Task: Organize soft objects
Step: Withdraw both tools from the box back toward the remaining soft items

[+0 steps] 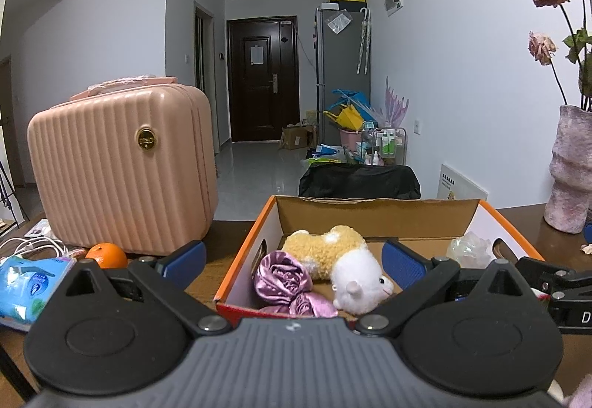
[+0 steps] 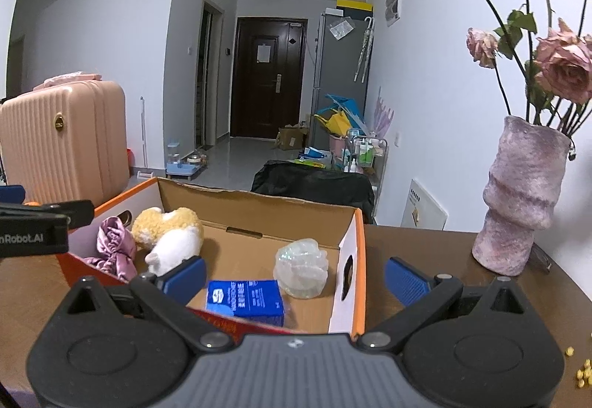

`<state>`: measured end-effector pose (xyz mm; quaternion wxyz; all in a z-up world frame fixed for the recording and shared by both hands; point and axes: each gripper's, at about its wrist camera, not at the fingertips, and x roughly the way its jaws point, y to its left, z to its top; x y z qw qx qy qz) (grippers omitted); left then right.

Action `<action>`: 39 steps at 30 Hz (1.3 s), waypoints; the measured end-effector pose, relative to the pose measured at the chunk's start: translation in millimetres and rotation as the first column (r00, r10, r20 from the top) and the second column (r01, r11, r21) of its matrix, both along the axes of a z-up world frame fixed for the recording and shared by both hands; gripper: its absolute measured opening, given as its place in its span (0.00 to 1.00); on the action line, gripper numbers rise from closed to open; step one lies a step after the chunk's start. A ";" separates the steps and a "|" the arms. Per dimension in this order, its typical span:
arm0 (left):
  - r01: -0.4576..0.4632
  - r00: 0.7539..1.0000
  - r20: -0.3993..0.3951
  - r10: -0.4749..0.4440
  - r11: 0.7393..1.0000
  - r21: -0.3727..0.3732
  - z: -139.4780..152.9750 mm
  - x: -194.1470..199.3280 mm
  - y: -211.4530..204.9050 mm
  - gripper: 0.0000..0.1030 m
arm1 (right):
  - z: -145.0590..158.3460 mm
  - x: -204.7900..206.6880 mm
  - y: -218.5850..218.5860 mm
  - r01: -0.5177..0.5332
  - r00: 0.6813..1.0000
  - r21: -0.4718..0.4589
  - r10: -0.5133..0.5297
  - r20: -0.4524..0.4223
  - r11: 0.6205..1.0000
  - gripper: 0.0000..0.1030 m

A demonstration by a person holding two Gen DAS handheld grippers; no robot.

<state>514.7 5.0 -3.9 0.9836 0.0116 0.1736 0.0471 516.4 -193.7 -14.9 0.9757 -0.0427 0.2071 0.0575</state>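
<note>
Left claw [image 1: 292, 260] spread wide, nothing between the blue pads [image 1: 184, 258], hovering at the near left corner of the open cardboard box [image 1: 373, 213]. Straight ahead between its fingers, inside the box: plush toy [image 1: 342, 263] lying on its side, tan body toward the far wall, white head toward the claw. Touching the toy's left flank: crumpled purple satin cloth [image 1: 283, 280], against the left box wall. Beyond the right finger, at the far right of the box: clear bath pouf [image 1: 468, 250]. Left of the claw, outside the box: orange [image 1: 106, 255], blue tissue pack [image 1: 26, 284], pink suitcase [image 1: 122, 163] standing upright behind them. Right claw [image 2: 295, 276] likewise spread wide and empty, held over the near right end of the box, right finger outside the right wall. Between its fingers, on the box floor: blue packet [image 2: 245, 301] lying flat, pouf just behind and right of it, close but contact unclear. Toy and cloth beyond the left finger, at the far end of the box. Well right of the claw on the brown table [image 2: 425, 245]: pink vase [image 2: 520, 200] with dried roses [image 2: 564, 67].
</note>
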 end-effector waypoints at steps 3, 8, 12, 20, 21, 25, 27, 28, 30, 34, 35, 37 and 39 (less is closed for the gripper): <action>-0.003 1.000 0.002 0.003 1.000 -0.002 0.2 -11.0 1.9 1.00 | -1.2 -9.6 -1.4 0.003 1.000 0.003 -0.003 -0.001 1.000 1.00; -0.015 1.000 0.000 0.015 1.000 0.000 -0.5 -28.6 5.3 1.00 | -2.5 -26.0 -3.7 0.008 1.000 0.010 -0.008 0.000 1.000 1.00; -0.017 1.000 0.002 0.017 1.000 -0.010 1.0 -42.0 7.3 1.00 | -2.7 -39.4 -4.8 0.010 1.000 0.017 -0.010 0.005 1.000 1.00; -0.017 1.000 0.006 0.017 1.000 -0.018 2.0 -69.7 6.9 1.00 | -2.3 -68.5 -4.6 0.011 1.000 0.038 -0.012 0.025 0.999 1.00; -0.016 1.000 0.007 0.016 1.000 -0.018 2.0 -72.4 6.4 1.00 | -2.2 -72.5 -4.4 0.013 0.999 0.041 -0.014 0.029 0.999 1.00; -0.008 1.000 0.013 0.008 1.000 -0.015 1.9 -86.8 3.9 1.00 | -1.1 -86.4 -4.4 0.018 0.999 0.050 -0.020 0.042 0.999 1.00; -0.006 1.000 0.017 0.007 1.000 -0.014 2.2 -94.2 2.9 1.00 | -1.0 -93.6 -4.5 0.020 0.999 0.053 -0.022 0.048 0.998 1.00; -0.007 1.000 0.020 0.007 1.000 -0.013 2.4 -97.8 2.2 1.00 | -0.8 -96.6 -5.0 0.020 0.999 0.055 -0.023 0.049 0.998 1.00; -0.005 1.000 0.022 0.006 1.000 -0.012 2.5 -105.6 1.5 1.00 | -0.6 -104.4 -5.7 0.023 0.998 0.055 -0.025 0.052 0.998 1.00; -0.007 1.000 0.027 0.007 1.000 -0.012 3.4 -121.0 0.1 1.00 | -0.2 -120.1 -4.7 0.021 0.998 0.060 -0.025 0.057 0.998 1.00; -0.007 1.000 0.028 0.008 1.000 -0.010 3.3 -124.6 -0.7 1.00 | -0.2 -124.6 -4.2 0.021 0.998 0.060 -0.024 0.059 0.998 1.00; -0.006 1.000 0.029 0.006 1.000 -0.008 3.0 -133.1 -1.0 1.00 | -0.3 -133.6 -2.6 0.019 0.998 0.055 -0.023 0.066 0.998 1.00; -0.007 0.999 0.032 0.007 1.000 -0.002 1.3 -142.7 -2.2 1.00 | -1.0 -143.2 -1.6 0.015 0.997 0.054 -0.019 0.072 0.998 1.00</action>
